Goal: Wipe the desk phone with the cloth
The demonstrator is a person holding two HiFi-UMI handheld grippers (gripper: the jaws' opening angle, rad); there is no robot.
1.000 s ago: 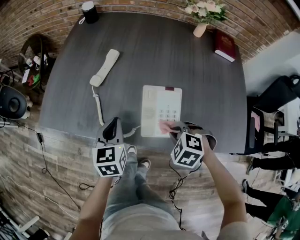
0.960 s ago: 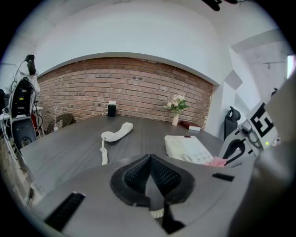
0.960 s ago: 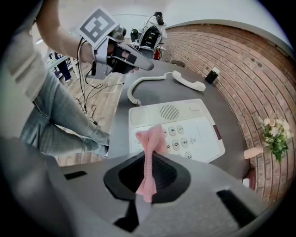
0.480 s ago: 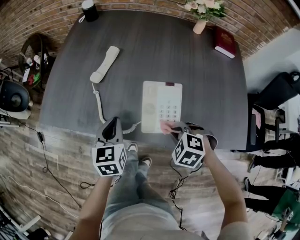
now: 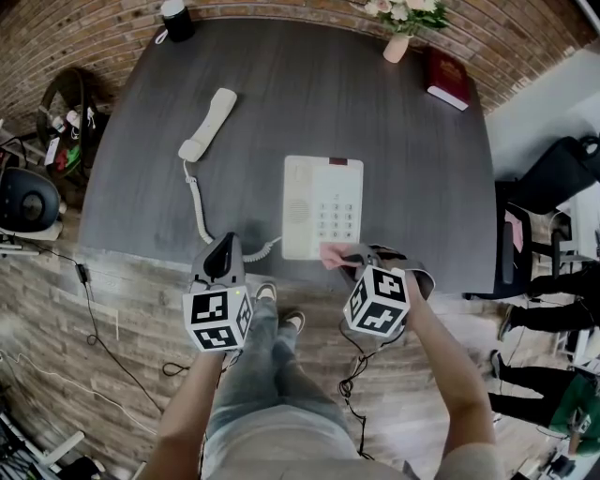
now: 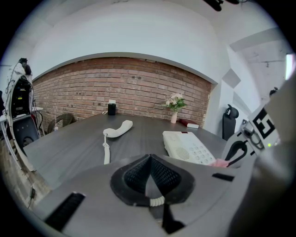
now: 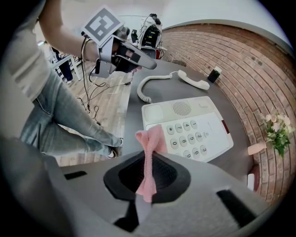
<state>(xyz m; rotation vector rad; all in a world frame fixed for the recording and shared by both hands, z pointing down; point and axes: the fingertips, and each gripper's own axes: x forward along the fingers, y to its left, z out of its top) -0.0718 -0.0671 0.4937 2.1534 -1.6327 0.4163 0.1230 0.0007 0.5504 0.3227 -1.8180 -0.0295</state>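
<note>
cloth [image 7: 150,141] pinched in right gripper [image 7: 147,173] beside desk phone [image 7: 194,127]; vase [image 5: 397,47] holds flowers [image 5: 412,14].

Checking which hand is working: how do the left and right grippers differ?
The right gripper is shut on the pink cloth; the left gripper is shut on nothing. The right gripper sits at the desk phone's near edge; the left gripper hangs beside the cord. Both bear marker cubes.
</note>
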